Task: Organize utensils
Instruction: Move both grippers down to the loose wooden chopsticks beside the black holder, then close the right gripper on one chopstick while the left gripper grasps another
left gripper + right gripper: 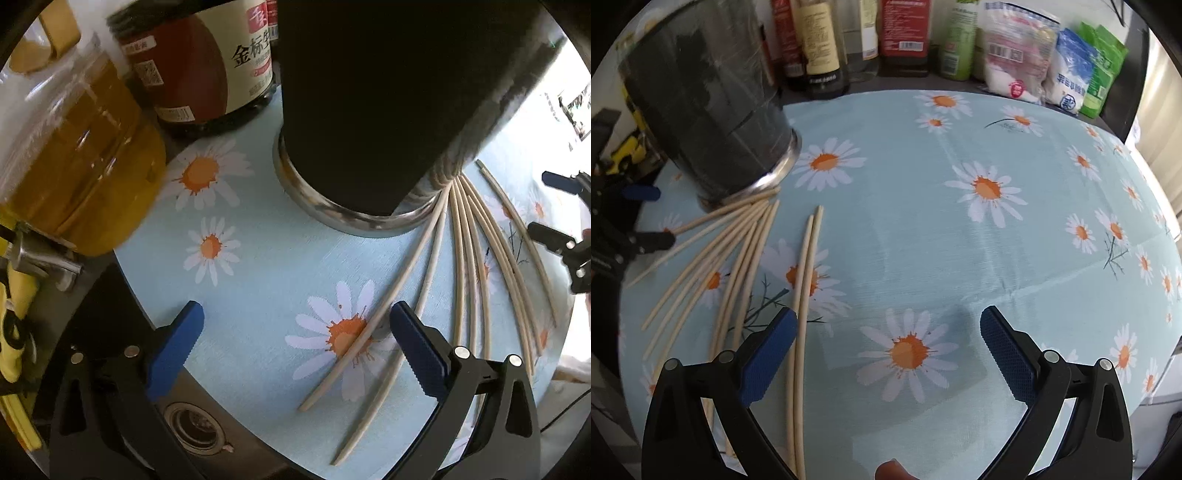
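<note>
Several pale wooden chopsticks (pixel 463 258) (pixel 738 254) lie fanned out on the daisy-print tablecloth (pixel 258 266) (pixel 923 221), their far ends at the foot of a tall black holder with a steel base (pixel 369 110) (pixel 713 110). My left gripper (pixel 295 332) hovers open low over the cloth, its right pad over two chopsticks. My right gripper (pixel 888 332) is open over bare cloth, with a pair of chopsticks (pixel 805 295) just inside its left pad. Each gripper shows at the edge of the other's view, the right gripper (pixel 554 206) and the left gripper (pixel 639 214).
A jug of yellow oil (pixel 74 147) and a dark sauce bottle (pixel 207 66) stand left of the holder. Bottles (pixel 820 44) and bags (pixel 1067 74) line the back edge. A sink drain (pixel 192 424) lies below the cloth's near-left edge. A fingertip (pixel 892 470) shows at the bottom.
</note>
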Motion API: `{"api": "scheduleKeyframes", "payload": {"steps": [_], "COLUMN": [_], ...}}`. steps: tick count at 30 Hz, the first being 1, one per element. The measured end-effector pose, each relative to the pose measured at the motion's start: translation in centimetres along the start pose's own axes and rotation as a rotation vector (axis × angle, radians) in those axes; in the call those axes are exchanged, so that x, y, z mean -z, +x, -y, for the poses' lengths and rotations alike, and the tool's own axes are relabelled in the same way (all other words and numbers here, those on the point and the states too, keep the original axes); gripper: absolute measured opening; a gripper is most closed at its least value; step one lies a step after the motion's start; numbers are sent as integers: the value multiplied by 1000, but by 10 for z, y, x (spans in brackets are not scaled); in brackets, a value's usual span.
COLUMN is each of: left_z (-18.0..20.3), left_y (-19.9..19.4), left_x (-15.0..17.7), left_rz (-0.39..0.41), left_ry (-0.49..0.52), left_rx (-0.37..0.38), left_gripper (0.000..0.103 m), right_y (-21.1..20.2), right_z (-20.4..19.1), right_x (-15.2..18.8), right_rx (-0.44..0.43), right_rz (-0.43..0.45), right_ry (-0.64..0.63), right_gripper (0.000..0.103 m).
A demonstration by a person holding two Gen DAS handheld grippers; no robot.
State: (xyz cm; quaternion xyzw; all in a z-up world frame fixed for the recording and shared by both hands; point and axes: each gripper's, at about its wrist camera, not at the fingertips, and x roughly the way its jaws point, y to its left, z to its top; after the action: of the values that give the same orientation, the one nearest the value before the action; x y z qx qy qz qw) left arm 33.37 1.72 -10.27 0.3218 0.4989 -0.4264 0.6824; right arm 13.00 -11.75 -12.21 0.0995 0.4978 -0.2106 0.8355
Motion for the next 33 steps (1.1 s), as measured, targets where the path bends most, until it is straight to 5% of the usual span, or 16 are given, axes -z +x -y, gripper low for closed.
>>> {"api": "scheduleKeyframes", "payload": {"steps": [10, 15, 16, 19, 20, 21, 33], "left_z": [6, 42, 45, 65, 72, 77, 112], "left_y": [-10, -19, -20, -20, -20, -19, -18], "left_x": [23, 20, 21, 26, 27, 27, 49], "left_rz": [75, 76, 76, 72, 70, 65, 21], "left_ry": [38, 146, 153, 187, 214, 238, 268], "left_rx": [16, 56, 62, 75, 44, 17, -63], "left_gripper": [94, 47, 42, 9, 8, 7, 5], "right_y": [11, 14, 12, 2, 1, 1, -17], "right_z": [9, 9, 10, 13, 15, 18, 65], "right_x": [8, 5, 7, 5, 4, 4, 3], "right_rx": [-5, -25, -26, -47, -47, -43, -145], "right_rz": [-26, -53, -48, -26, -28, -26, 44], "right_ry": [72, 41, 38, 10, 10, 16, 132], "right_gripper": [96, 93, 85, 32, 14, 8, 4]}}
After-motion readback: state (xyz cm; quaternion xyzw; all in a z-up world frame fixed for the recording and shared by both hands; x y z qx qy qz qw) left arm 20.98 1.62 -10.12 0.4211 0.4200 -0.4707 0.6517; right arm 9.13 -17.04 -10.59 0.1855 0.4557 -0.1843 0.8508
